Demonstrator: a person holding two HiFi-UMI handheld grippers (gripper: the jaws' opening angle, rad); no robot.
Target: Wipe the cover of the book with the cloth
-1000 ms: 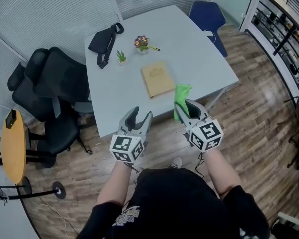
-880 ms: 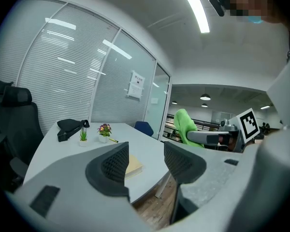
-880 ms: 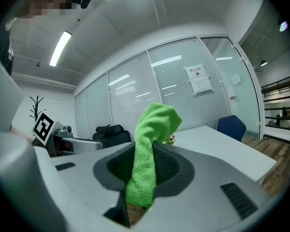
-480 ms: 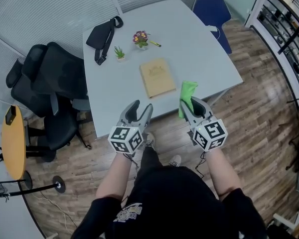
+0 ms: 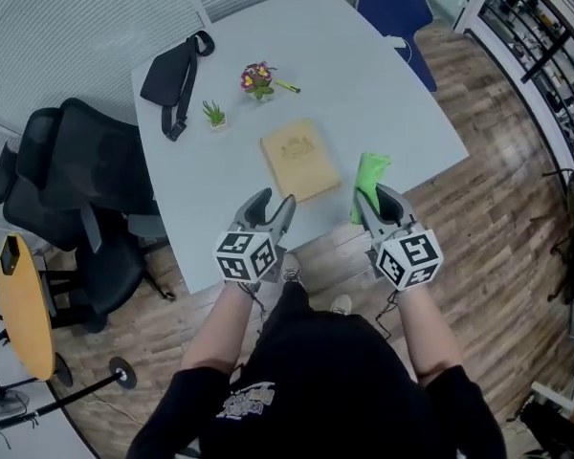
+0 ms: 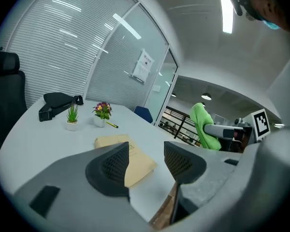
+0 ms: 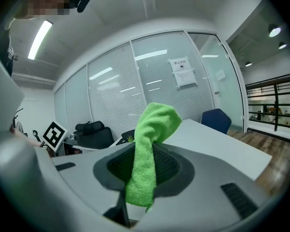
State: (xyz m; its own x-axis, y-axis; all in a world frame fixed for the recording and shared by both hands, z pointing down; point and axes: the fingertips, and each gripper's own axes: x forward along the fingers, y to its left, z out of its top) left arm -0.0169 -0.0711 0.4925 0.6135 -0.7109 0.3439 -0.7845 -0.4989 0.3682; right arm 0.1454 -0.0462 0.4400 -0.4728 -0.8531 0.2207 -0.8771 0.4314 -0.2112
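A tan book (image 5: 299, 158) (image 6: 128, 154) lies flat near the front edge of the pale grey table (image 5: 364, 94). My right gripper (image 5: 376, 205) (image 7: 146, 167) is shut on a bright green cloth (image 5: 368, 184) (image 7: 149, 149), which sticks up from its jaws just right of the book, over the table's edge. My left gripper (image 5: 271, 210) (image 6: 144, 161) hovers open and empty at the table's front edge, below the book. In the left gripper view the cloth (image 6: 204, 129) shows at the right.
At the far side of the table lie a black bag (image 5: 172, 76), a small green plant (image 5: 213, 115), a flower pot (image 5: 257, 77) and a pen (image 5: 289, 87). Black office chairs (image 5: 67, 189) stand left, a blue chair (image 5: 394, 8) behind. A round wooden table (image 5: 24, 304) is lower left.
Both grippers have moved forward toward the table and the book, the right one carrying the green cloth over the table's edge. The left jaws stay open.
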